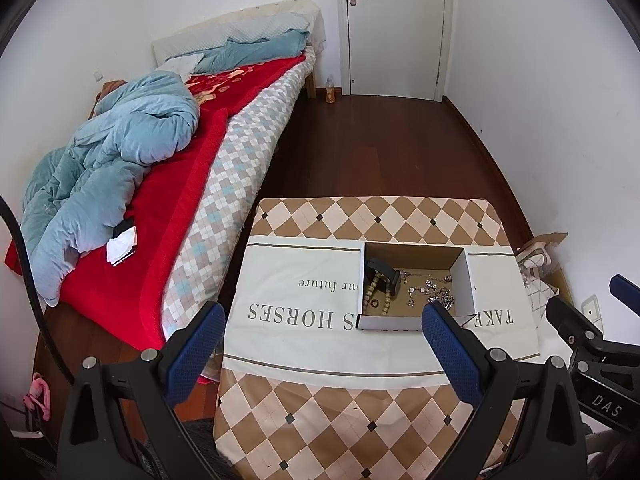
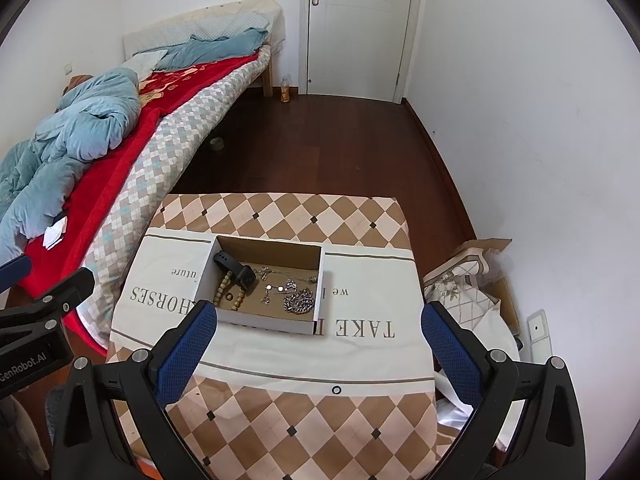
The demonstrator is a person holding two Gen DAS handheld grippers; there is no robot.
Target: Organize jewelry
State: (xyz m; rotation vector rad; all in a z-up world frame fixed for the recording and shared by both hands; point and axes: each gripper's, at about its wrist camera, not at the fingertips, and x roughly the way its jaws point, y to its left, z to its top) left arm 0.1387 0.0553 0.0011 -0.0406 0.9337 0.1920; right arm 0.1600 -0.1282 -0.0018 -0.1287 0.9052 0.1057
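Note:
A shallow cardboard box [image 1: 464, 276] [image 2: 264, 318] sits on a white cloth with printed letters. Inside lie a black watch [image 1: 384, 274] [image 2: 236, 270], a beige bead bracelet [image 1: 374, 290] [image 2: 224, 290], thin silver chains [image 1: 420, 290] [image 2: 276, 286] and a heavy silver chain [image 2: 298, 302] [image 1: 446, 298]. My left gripper [image 1: 324, 320] is open, low and near the box's front edge, nothing between its fingers. My right gripper [image 2: 320, 320] is also open, hovering in front of the box and empty.
The box rests on a table [image 2: 280, 436] covered with a brown diamond-pattern cloth. A bed [image 1: 160, 184] with red blanket and blue duvet stands left. A torn carton [image 2: 476, 280] with fabric lies right of the table. A bottle [image 2: 285, 90] stands by the door.

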